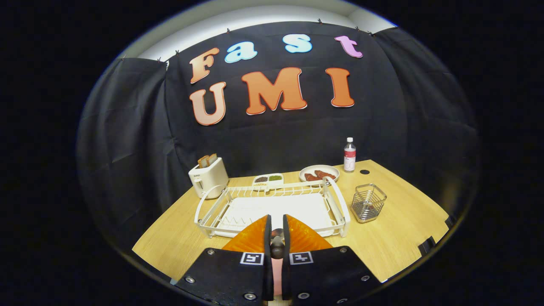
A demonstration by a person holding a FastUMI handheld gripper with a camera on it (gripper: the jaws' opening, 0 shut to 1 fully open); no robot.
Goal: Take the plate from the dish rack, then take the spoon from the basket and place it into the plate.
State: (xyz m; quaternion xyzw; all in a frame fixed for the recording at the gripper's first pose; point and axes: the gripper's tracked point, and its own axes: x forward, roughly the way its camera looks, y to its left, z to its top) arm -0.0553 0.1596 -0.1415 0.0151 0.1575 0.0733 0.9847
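Claw (pixel 276 227) narrow, orange fingers clamped on a shiny metal spoon (pixel 277 241). White wire dish rack (pixel 272 206) just ahead; wire mesh basket (pixel 368 202) beside rack's right end on the worktop (pixel 395 238).

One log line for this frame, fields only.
gripper: fingers shut on spoon | dish rack: empty, just ahead | basket: beside rack

Camera layout: single fisheye view, mounted on the tool (pixel 276 231).

I see forward along the tool's two orange fingers (pixel 253 236), which sit close together low in view over a small metallic piece. The camera rides above the near edge of the counter (pixel 395 242), angled slightly down, facing the dish rack (pixel 340 208) and the booth's black wall beyond.
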